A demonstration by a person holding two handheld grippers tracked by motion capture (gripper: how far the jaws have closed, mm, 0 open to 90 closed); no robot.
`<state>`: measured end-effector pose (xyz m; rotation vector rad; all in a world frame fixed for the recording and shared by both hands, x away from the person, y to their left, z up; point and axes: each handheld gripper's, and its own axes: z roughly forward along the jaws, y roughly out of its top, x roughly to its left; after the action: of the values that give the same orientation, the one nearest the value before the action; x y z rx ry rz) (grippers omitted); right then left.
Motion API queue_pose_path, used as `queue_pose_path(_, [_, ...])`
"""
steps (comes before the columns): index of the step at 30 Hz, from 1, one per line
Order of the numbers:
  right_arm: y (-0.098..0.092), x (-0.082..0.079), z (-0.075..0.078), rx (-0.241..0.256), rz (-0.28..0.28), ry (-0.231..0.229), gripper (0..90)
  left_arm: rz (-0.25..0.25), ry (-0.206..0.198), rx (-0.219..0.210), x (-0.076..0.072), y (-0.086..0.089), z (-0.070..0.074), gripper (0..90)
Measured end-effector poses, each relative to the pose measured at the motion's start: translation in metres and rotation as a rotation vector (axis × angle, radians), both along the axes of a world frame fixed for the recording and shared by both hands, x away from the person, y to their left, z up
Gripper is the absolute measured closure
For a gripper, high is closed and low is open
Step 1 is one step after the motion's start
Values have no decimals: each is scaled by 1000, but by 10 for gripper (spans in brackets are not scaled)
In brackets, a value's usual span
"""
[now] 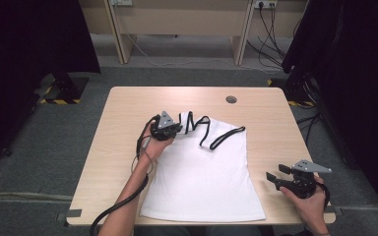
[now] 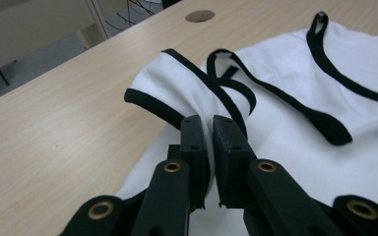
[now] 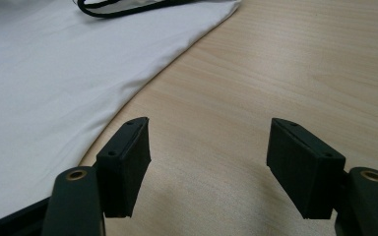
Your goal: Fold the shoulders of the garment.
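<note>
A white tank top (image 1: 202,172) with black trim lies flat on the wooden table (image 1: 128,103), its hem toward the near edge. My left gripper (image 1: 177,129) is at the top's upper left corner, shut on the white fabric (image 2: 177,93) by the black-edged strap, which is bunched and lifted a little. Black straps (image 1: 211,132) curl across the neckline (image 2: 325,78). My right gripper (image 1: 274,173) hovers open over bare wood to the right of the top, near the table's front right corner; its jaws (image 3: 209,162) are wide apart with nothing between them, and the garment's side edge (image 3: 128,93) lies just to their left.
A round cable hole (image 1: 231,99) sits in the table near its far edge. Beyond the table are desk legs, cables (image 1: 266,34) and dark curtains (image 1: 344,73). Bare wood surrounds the garment on all sides.
</note>
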<state>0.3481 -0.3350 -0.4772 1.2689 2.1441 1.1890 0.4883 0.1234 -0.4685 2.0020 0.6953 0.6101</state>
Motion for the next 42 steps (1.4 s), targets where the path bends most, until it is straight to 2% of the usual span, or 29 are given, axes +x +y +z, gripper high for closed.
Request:
queue_pose_path(2, [0,0,0,-1,0,0,333,0,0,0,0,0,0,817])
queue_pose_path(3, [0,0,0,-1,0,0,333,-14,8,17,-5,0,-6,817])
queue_pose_path(5, [0,0,0,-1,-1,1,333,-27,19,17,-11,-1,-9,797])
queue_pose_path(7, [0,0,0,-1,-1,-1,333,-27,19,17,-11,-1,-9,779])
queue_pose_path(8, [0,0,0,-1,-1,-1,333,-56,27,33,-17,-2,-9,779])
queue_pose_path(10, [0,0,0,-1,-1,0,332,-56,27,33,-17,-2,-9,751])
queue_pose_path(11, [0,0,0,-1,-1,0,332,-65,33,17,-18,-1,-2,751])
queue_pose_path(12, [0,0,0,-1,-1,0,332,-65,33,17,-18,-1,-2,708])
queue_pose_path(13, [0,0,0,-3,-2,1,331,-54,32,7,-10,1,10,708])
queue_pose_path(15, [0,0,0,-3,-3,1,331,-54,32,7,-10,1,10,682])
queue_pose_path(16, [0,0,0,-3,-3,1,330,-46,48,-5,3,0,21,682])
queue_pose_path(18, [0,0,0,-4,-4,1,330,-46,48,-5,3,0,21,650])
queue_pose_path(19, [0,0,0,-4,-4,1,329,-32,76,-6,19,-1,26,650])
queue_pose_path(20, [0,0,0,-4,-4,1,329,-32,76,-6,19,-1,26,628])
queue_pose_path(21, [1,0,0,-5,-4,5,327,-24,130,9,39,-5,26,628])
queue_pose_path(23, [0,0,0,-2,-3,5,327,-24,130,9,39,-5,26,602])
queue_pose_path(24, [0,0,0,-2,-3,5,326,-26,180,11,56,-10,21,602])
queue_pose_path(26, [0,1,0,-1,-3,6,326,-26,180,11,56,-10,21,575])
queue_pose_path(27, [0,1,0,-1,-3,6,325,-28,213,9,68,-15,18,575])
queue_pose_path(30, [0,0,0,0,-2,6,324,-28,220,7,70,-16,18,553])
queue_pose_path(34, [0,1,0,0,-1,7,324,-51,265,22,75,-21,11,549])
queue_pose_path(42, [1,0,0,-5,2,6,323,-110,301,67,66,-27,0,546])
